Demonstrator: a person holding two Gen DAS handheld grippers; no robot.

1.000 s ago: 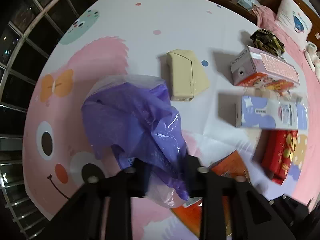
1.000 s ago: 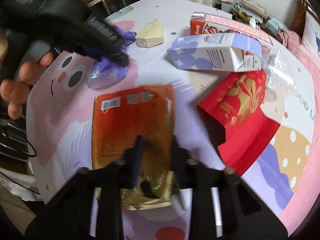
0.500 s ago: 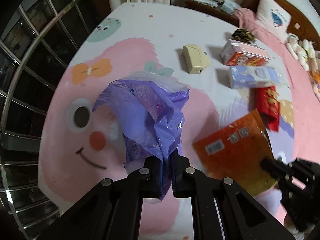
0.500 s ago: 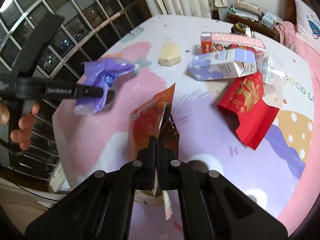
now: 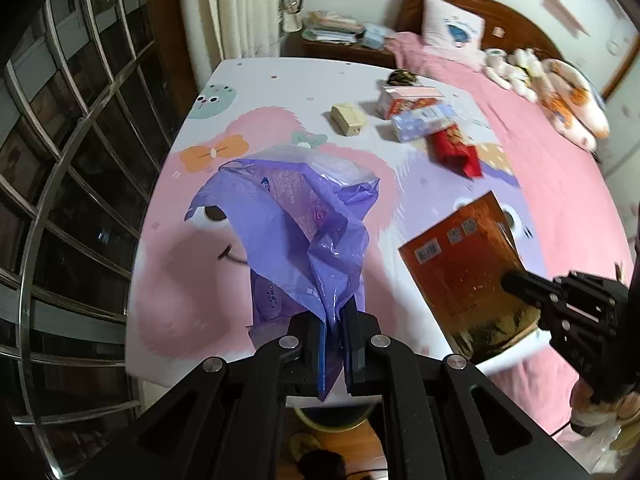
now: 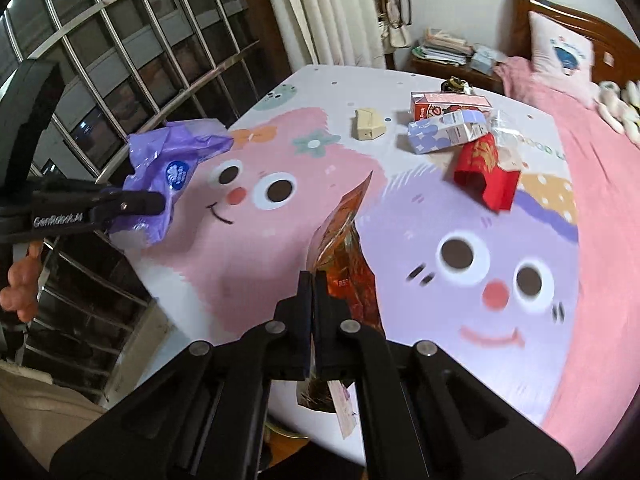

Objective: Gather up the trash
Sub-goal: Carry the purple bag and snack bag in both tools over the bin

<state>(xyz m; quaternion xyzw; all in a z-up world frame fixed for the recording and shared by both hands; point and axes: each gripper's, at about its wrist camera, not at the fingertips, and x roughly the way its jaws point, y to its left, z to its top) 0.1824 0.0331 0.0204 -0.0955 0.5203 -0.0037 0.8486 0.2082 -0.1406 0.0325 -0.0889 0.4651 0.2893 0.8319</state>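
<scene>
The lower end of the purple plastic bag is disappearing between the clamped fingers of the left gripper. Print on the bag is reading too small to make out. The orange foil packet is losing its lower corner behind the right gripper in the left wrist view. In the right wrist view, the packet is showing edge-on, hiding its face. A hand is being cut off by the left edge. The cartons are blurring; their labels are unreadable.
</scene>
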